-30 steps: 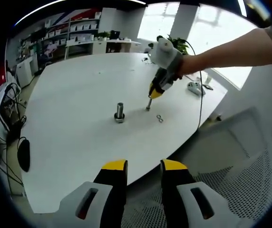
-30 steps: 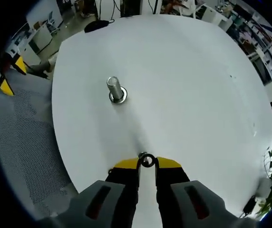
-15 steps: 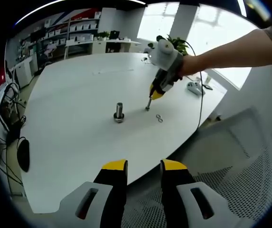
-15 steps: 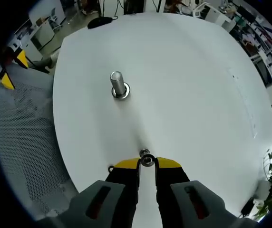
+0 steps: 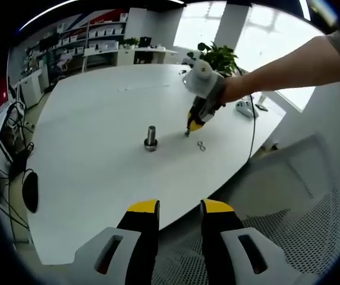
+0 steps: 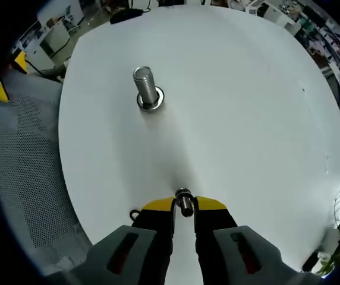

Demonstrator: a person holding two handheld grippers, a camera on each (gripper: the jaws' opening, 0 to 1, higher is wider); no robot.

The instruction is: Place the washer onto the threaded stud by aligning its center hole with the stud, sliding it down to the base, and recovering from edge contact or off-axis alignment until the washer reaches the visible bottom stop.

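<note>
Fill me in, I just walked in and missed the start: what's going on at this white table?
A person is working with a handheld gripper in each hand. The right gripper has its fingers shut on a small washer, held just above the white table, some way short of the threaded stud standing upright on its base. Two more washers lie on the table near that gripper. The left gripper waits open at the table's near edge, holding nothing. No washer has reached the stud yet.

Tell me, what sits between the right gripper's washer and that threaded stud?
Nothing: in the right gripper view, bare white table separates the washer from the threaded stud.
</note>
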